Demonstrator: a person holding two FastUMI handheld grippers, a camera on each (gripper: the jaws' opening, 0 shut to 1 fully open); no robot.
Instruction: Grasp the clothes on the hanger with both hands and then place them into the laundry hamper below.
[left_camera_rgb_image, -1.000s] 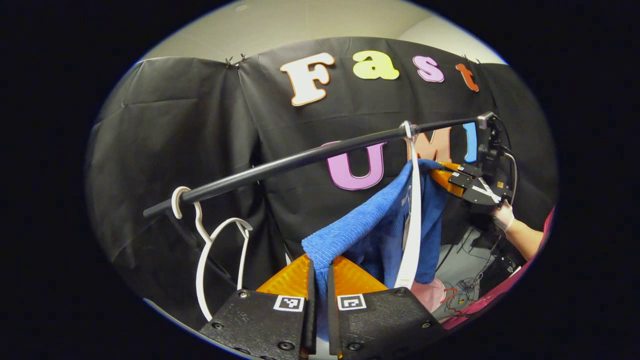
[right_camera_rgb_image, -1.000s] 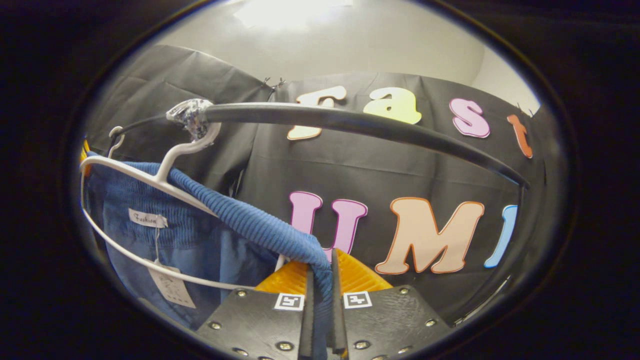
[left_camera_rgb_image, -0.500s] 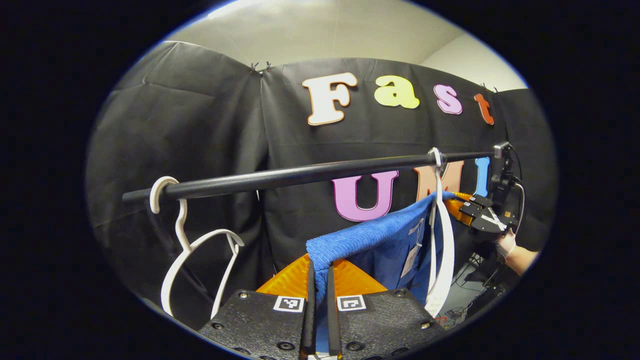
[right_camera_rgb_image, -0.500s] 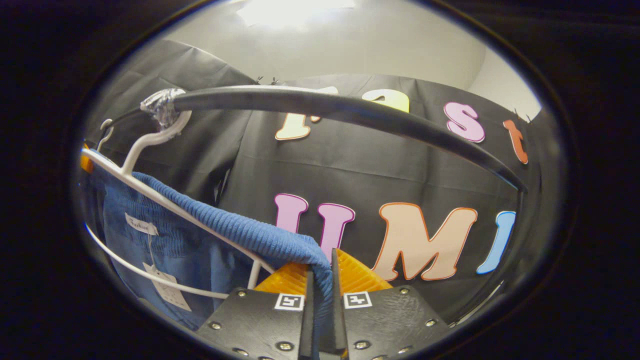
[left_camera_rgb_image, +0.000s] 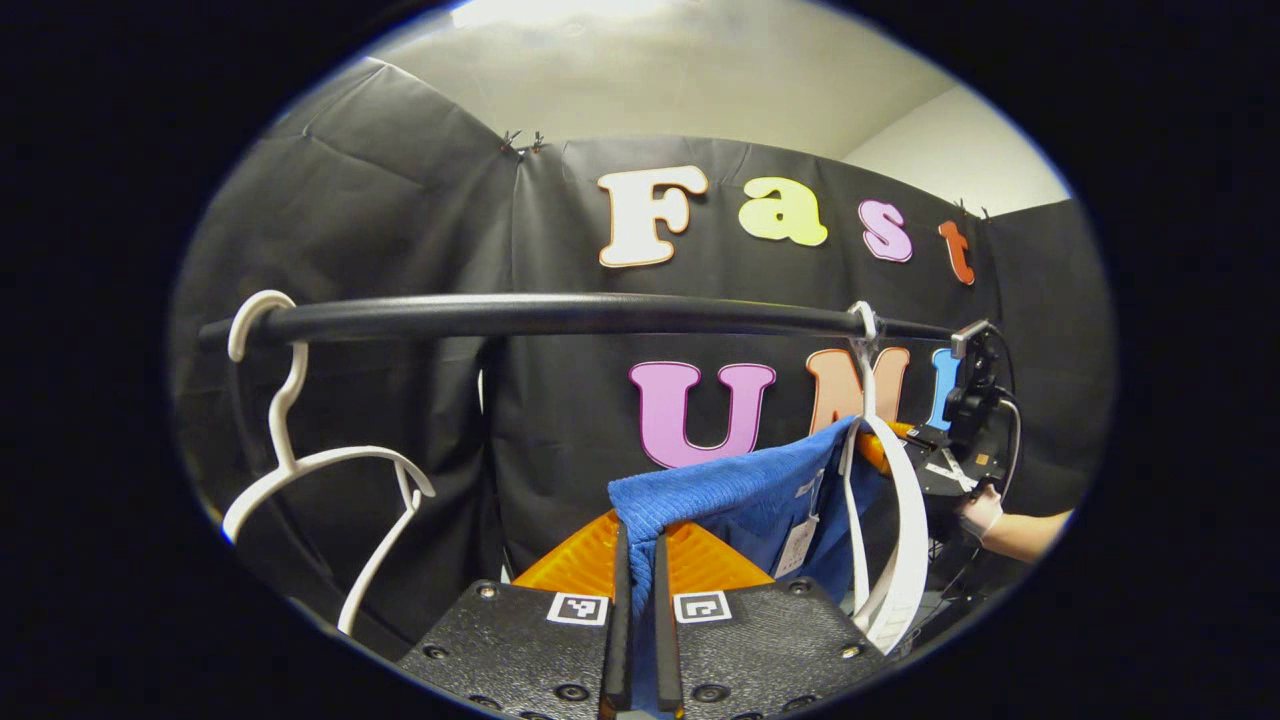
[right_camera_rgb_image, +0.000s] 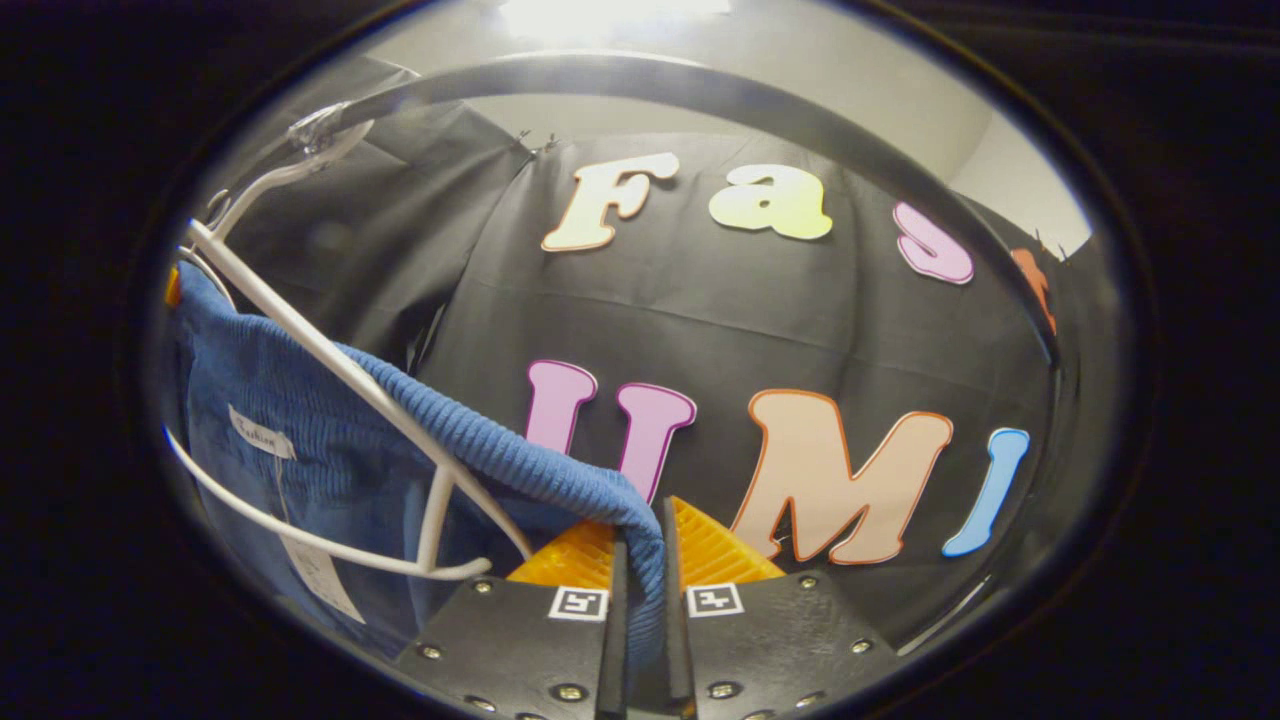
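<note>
black cloth walls close the booth, with a pale ceiling above and a dark rail (left_camera_rgb_image: 560, 312) running across at about my eye line. an empty white hanger (left_camera_rgb_image: 300, 470) hooks the rail's left end in the left gripper view. the hamper is somewhere below, so i can't judge the drop yet.

the garment (left_camera_rgb_image: 740, 495) is blue ribbed knit, hanging on a second white hanger (left_camera_rgb_image: 885, 520) further right along the rail. my left gripper (left_camera_rgb_image: 640, 600) has its jaws closed right down on one ribbed edge, cloth pinched between both fingers. my right gripper (right_camera_rgb_image: 642, 600) is likewise clamped on the opposite edge, with the knit draped up from it toward the hanger arm (right_camera_rgb_image: 340, 360). from the left gripper view i can also see the right one off by the far side of the garment, a hand (left_camera_rgb_image: 985, 515) behind it.

it looks soft, light and stretchy, with no stiffness at all. i'd expect it to sag between my two holds and stretch before it slides. the ribbed hem is the thickest part, so it's a fair place to grip. the snag risk i see is the hanger: it could come along or swing. a paper tag (right_camera_rgb_image: 310, 570) dangles inside.
</note>
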